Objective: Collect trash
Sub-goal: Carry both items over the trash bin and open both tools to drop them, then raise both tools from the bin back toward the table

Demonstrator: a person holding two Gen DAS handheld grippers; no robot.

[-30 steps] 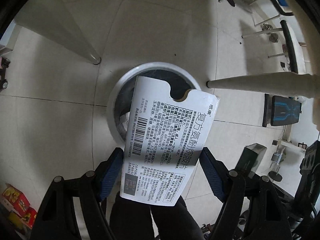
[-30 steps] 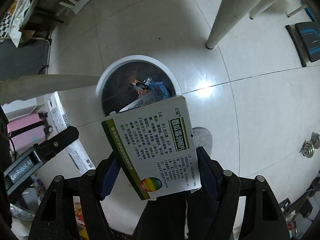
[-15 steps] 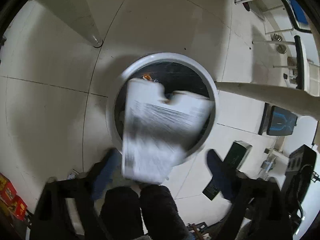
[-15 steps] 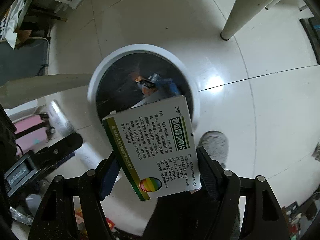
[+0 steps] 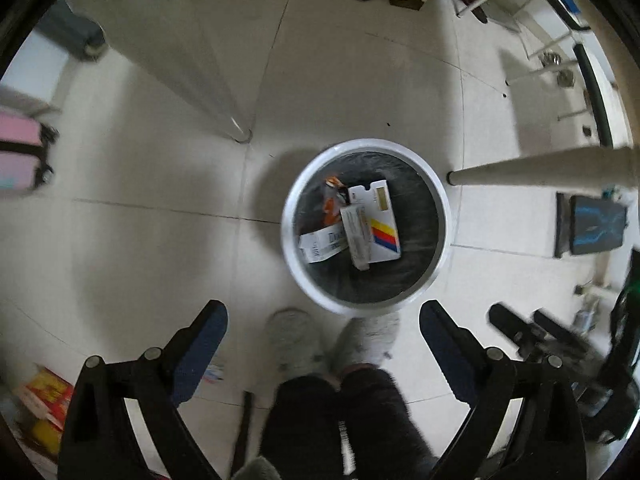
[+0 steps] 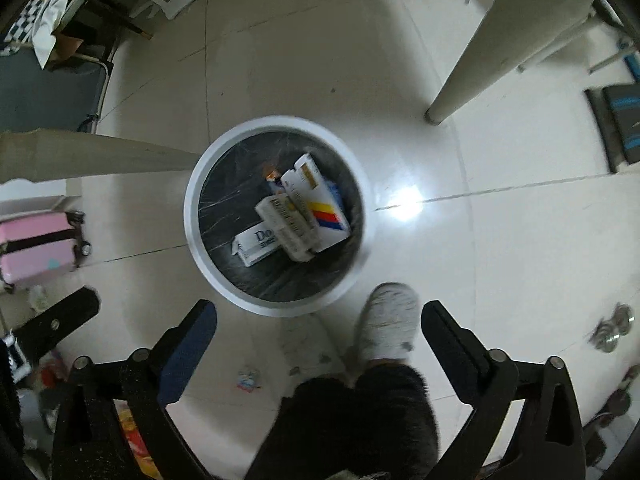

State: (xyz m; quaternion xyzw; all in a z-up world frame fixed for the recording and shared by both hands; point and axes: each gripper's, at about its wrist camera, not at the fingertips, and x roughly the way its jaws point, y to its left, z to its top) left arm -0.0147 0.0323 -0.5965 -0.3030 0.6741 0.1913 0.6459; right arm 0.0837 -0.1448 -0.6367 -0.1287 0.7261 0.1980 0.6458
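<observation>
White trash bin on the floor has the medicine boxes lying inside; left gripper and right gripper hover above, jaws opening, nothing between them.

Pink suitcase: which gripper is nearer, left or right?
Left. The left gripper, seen from the right wrist, hangs just below the pink suitcase; the right gripper is farther right. Both jaws are opening, nothing between them.
</observation>
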